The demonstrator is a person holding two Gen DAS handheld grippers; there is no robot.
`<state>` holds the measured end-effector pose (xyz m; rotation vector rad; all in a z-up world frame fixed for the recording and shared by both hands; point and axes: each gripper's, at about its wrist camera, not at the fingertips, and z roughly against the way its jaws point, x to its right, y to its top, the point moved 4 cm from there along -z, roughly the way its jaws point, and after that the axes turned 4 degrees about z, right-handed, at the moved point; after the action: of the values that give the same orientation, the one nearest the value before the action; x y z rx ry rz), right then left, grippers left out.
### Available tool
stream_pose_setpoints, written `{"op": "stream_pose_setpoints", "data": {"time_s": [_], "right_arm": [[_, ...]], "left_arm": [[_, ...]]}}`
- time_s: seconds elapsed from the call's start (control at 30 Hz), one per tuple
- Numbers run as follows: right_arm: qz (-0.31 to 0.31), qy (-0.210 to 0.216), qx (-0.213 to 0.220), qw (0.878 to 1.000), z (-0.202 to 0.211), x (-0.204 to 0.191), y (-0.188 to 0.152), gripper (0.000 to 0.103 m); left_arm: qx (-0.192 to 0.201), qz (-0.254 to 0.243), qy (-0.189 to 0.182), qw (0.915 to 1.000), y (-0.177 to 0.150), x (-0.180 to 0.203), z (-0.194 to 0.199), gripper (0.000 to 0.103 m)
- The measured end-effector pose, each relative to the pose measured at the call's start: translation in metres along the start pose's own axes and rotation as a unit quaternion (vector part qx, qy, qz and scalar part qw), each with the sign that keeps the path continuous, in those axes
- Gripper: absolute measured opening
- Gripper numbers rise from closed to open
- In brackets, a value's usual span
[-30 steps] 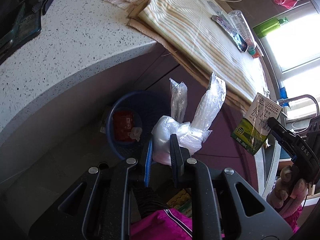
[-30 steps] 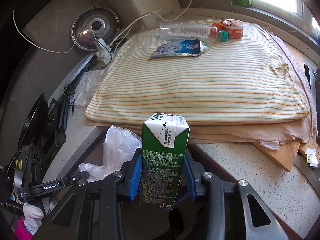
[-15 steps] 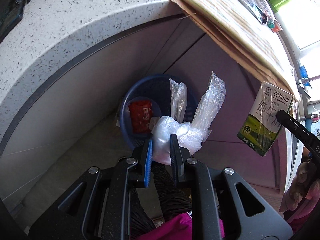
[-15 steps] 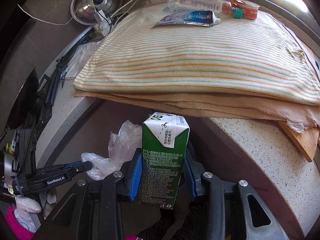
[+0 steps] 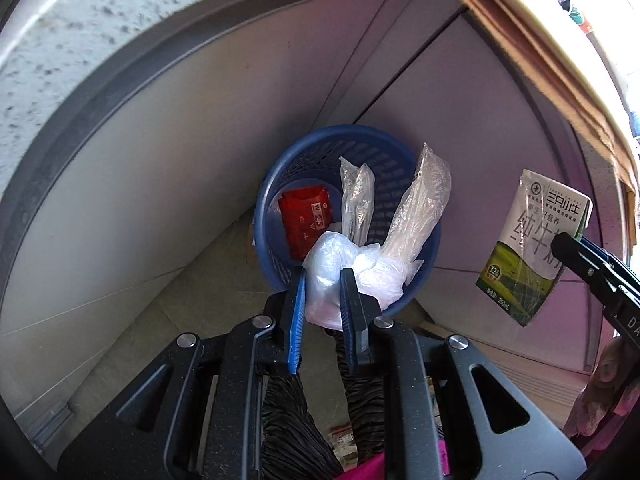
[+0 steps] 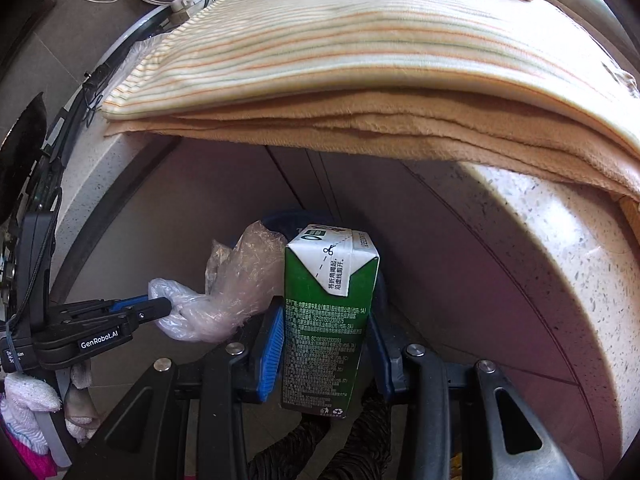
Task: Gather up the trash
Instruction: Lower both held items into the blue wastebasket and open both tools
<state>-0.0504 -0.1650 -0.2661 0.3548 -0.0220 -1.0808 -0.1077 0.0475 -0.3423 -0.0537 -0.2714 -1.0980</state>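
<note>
The blue trash basket (image 5: 348, 216) is sitting on the floor by the purple cupboard doors, right under the left hand-held gripper (image 5: 322, 292), which is pointing almost straight down into it. That hand-held gripper is squeezing a knotted clear plastic bag (image 5: 352, 276) between its blue pads, and the bag's two long twisted ends are sticking up over the basket's open top. The right hand-held gripper (image 6: 326, 344) is clamping a green and white milk carton (image 6: 326, 320) by its two flat sides, with the carton's long side pointing along the fingers. In the left view the carton is hanging off to the right of the basket, so the bag is the nearer one to drop. The basket is round plastic with little holes in its wall, and a red wrapper (image 5: 306, 220) is lying inside. The bag looks soft and crinkly; the carton looks stiff and boxy. A striped cloth (image 6: 360, 32) is covering the speckled stone surface (image 6: 560, 280) above.
</note>
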Motion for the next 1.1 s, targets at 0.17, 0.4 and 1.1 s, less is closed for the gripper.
{"op": "stream_pose_setpoints", "data": {"time_s": [0.17,0.4,1.1], "right_arm": [[0.005,0.000,-0.008,1.000,-0.014,-0.001,0.004,0.040],[0.019,-0.008,-0.006,1.000,-0.022,-0.014,0.019,0.047],[0.026,0.006,0.029,0.999,0.018,-0.006,0.027,0.065]], "left_arm": [[-0.003,-0.003,0.007,1.0000,-0.002,0.007,-0.008,0.015],[0.006,-0.007,0.016,0.9998,0.004,0.009,-0.006,0.034],[0.037,-0.016,0.018,0.9990,0.018,0.011,0.037,0.037]]}}
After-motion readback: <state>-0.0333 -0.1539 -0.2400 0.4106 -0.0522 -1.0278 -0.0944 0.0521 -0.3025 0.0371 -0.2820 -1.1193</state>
